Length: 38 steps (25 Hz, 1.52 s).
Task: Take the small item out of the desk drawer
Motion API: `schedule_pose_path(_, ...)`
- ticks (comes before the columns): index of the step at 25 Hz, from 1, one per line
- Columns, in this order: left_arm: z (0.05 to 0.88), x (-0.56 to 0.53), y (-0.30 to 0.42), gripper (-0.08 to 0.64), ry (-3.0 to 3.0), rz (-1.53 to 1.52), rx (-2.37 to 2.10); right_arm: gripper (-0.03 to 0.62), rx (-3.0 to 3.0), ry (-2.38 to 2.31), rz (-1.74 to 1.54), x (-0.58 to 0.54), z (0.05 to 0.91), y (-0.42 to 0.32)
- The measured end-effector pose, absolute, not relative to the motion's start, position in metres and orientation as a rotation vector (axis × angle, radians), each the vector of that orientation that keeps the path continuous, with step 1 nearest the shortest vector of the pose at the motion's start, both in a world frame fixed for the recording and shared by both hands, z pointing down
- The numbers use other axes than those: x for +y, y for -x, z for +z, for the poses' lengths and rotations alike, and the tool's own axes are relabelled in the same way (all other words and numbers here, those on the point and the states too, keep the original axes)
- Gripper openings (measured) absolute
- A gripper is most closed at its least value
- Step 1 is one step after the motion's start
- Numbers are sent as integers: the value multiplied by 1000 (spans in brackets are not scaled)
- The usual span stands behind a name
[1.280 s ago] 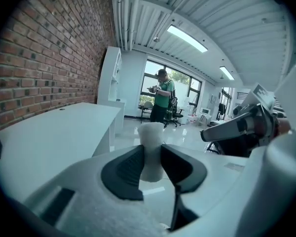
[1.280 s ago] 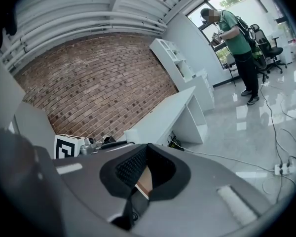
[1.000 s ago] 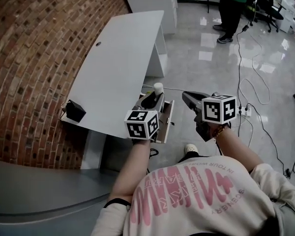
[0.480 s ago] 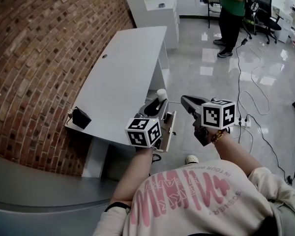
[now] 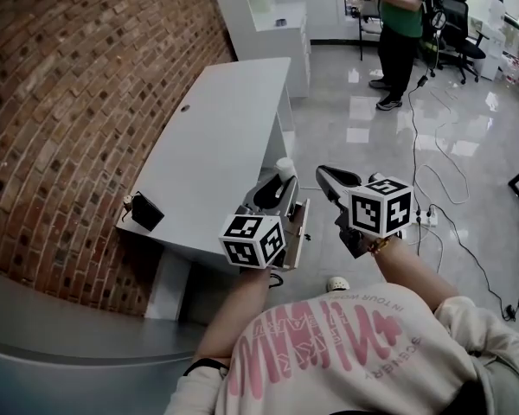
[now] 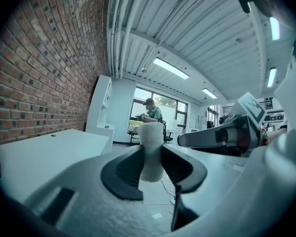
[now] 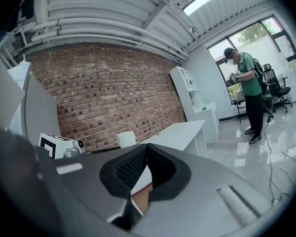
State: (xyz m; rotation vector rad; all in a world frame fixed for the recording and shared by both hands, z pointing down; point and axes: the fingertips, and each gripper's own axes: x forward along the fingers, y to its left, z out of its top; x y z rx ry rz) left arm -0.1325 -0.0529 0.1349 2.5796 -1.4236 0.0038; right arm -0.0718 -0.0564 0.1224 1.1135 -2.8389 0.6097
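Above the open drawer (image 5: 296, 228), left tool (image 5: 273, 188) pinching small white cylinder (image 5: 284, 168), long axis upright, right tool (image 7: 145, 150) pressed together, empty.

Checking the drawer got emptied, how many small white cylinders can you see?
1. The white cylinder is clamped in the left gripper, by the open drawer. The drawer's inside is hidden, so more could be there.

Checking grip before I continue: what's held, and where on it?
Left gripper pinches the small white cylinder around its lower half; right gripper, shut, holds nothing.
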Motion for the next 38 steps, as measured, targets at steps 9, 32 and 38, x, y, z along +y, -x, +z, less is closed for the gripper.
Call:
schedule_pose_path(9,122,-11,136,118,-2662,-7,-1400,9,-2814,-1224,570,-20,122,79)
schedule_pose_path(32,163,20,140,120,-2641,-20,-1291,8,-2656,-1357,628,10,173,74)
schedule_pose_path(38,167,19,141,120,-2636,-13,-1287,8,-2646,-1361,632,5,176,72)
